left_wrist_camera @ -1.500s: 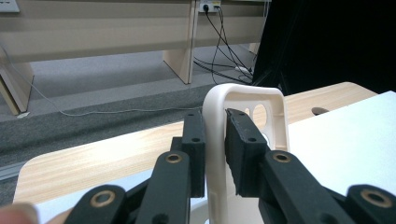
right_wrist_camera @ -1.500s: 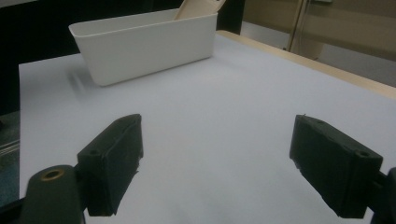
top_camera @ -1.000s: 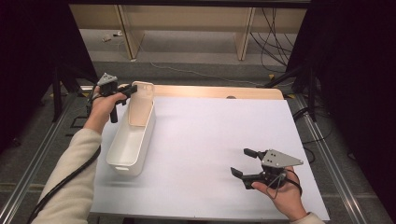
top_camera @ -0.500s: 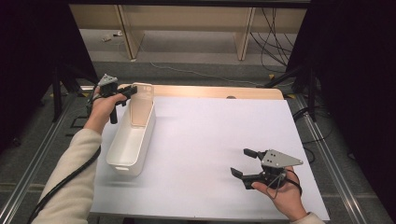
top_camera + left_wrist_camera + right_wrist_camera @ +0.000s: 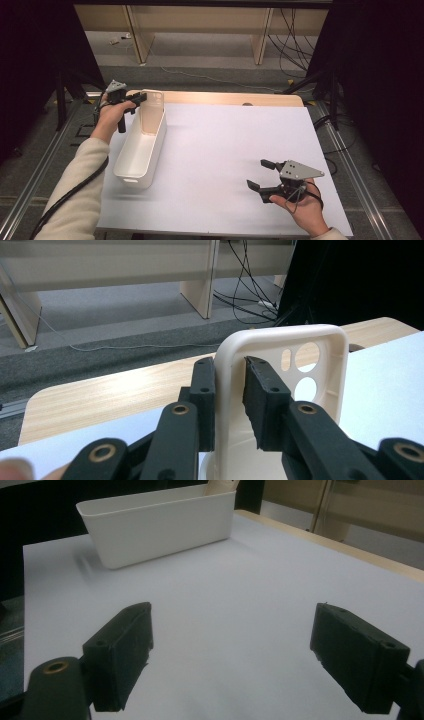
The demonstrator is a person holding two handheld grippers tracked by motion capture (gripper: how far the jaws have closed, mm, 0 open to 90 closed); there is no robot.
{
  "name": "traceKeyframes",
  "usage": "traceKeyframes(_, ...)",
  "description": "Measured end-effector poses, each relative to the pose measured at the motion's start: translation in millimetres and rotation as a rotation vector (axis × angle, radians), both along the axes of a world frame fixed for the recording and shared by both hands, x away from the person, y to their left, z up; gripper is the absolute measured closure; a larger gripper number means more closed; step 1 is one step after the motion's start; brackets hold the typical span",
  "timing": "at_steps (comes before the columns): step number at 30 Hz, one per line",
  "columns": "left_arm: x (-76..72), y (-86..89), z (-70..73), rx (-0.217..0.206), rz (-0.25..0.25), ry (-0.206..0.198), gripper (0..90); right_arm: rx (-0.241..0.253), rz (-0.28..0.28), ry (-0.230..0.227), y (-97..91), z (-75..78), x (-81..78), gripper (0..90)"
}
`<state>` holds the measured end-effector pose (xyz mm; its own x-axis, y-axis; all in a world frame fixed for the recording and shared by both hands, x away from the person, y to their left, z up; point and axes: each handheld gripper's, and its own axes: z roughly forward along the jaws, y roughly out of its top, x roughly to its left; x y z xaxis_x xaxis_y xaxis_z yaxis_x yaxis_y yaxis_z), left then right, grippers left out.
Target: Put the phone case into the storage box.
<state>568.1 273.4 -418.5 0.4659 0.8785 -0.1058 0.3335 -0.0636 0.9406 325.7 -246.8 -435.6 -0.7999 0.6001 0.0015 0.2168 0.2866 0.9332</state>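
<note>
A long white bin [image 5: 131, 162] lies on the left side of the table, also seen in the right gripper view [image 5: 155, 525]. A cream phone case [image 5: 152, 114] with round camera cut-outs stands upright at the bin's far end. My left gripper [image 5: 142, 99] is shut on the case's side rim [image 5: 280, 335], one pad [image 5: 260, 390] inside the case and the other outside. At the near right, my right gripper [image 5: 256, 174] hovers just above the white sheet. Its jaws [image 5: 232, 625] stand open with nothing between them. The case's top [image 5: 220, 486] peeks over the bin.
A white sheet [image 5: 225, 145] covers most of the wooden table [image 5: 225, 98]. Metal rails [image 5: 350, 165] run along both sides. Beyond the far edge are shelf legs [image 5: 262, 42] and cables [image 5: 295, 30] on the floor.
</note>
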Motion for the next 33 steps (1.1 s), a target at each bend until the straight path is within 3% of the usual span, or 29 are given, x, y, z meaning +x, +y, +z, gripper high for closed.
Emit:
traceKeyframes(7,1.6,-2.1,0.7,0.034,0.006,0.000,72.4,0.000,-0.005,-0.001,-0.4,0.5,-0.4,18.3)
traceKeyframes(9,2.9,-2.5,0.9,0.065,0.011,0.002,69.7,0.000,-0.003,-0.001,-0.3,0.6,-0.5,18.3)
traceKeyframes(17,4.9,-6.3,3.1,0.064,0.034,0.003,57.1,-0.004,0.002,0.000,-0.4,0.5,-0.2,18.3)
traceKeyframes(21,4.2,-8.0,3.0,0.057,0.048,0.033,48.3,-0.003,0.005,-0.005,0.0,0.1,0.1,18.3)
traceKeyframes(33,-6.5,-11.9,10.6,0.083,0.061,0.044,18.3,-0.002,0.002,0.002,0.2,0.3,0.2,18.2)
